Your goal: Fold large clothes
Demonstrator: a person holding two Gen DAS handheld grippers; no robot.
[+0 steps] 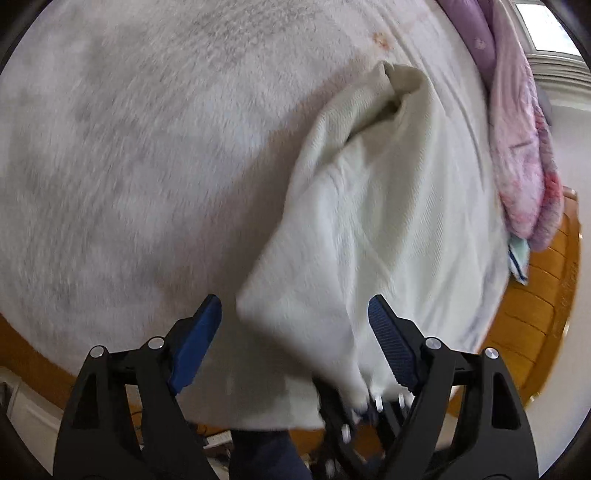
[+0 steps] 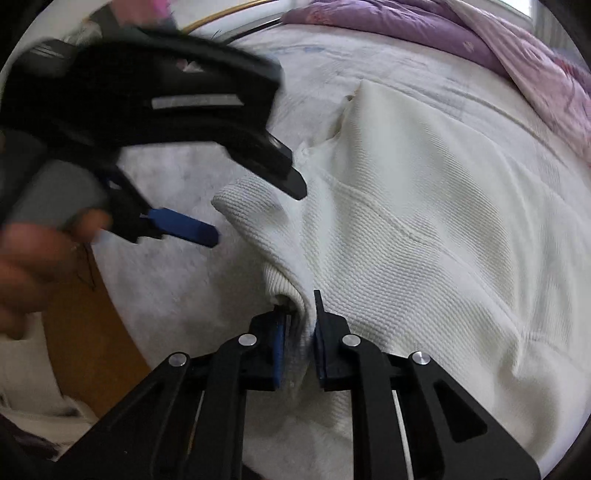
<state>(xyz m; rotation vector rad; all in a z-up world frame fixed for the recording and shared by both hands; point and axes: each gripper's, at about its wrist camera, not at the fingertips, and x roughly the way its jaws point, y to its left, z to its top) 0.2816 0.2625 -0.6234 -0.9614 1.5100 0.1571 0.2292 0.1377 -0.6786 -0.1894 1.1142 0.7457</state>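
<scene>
A cream ribbed garment (image 1: 369,203) lies spread on a white fuzzy bed cover (image 1: 129,166). My left gripper (image 1: 294,301) hovers open above the garment's near corner, its blue pads (image 1: 199,339) wide apart and touching nothing. Low in the left wrist view, my right gripper (image 1: 369,402) pinches the cloth's edge. In the right wrist view the right gripper (image 2: 297,314) is shut on a bunched fold of the garment (image 2: 424,240). The left gripper (image 2: 255,214) hangs open at the upper left there, held by a hand (image 2: 33,258).
A purple and pink quilt (image 1: 517,147) is heaped along the bed's far side (image 2: 443,29). Wooden floor (image 1: 535,295) shows past the bed's edge, and again at the lower left (image 2: 85,332). A window (image 1: 543,29) is at the top right.
</scene>
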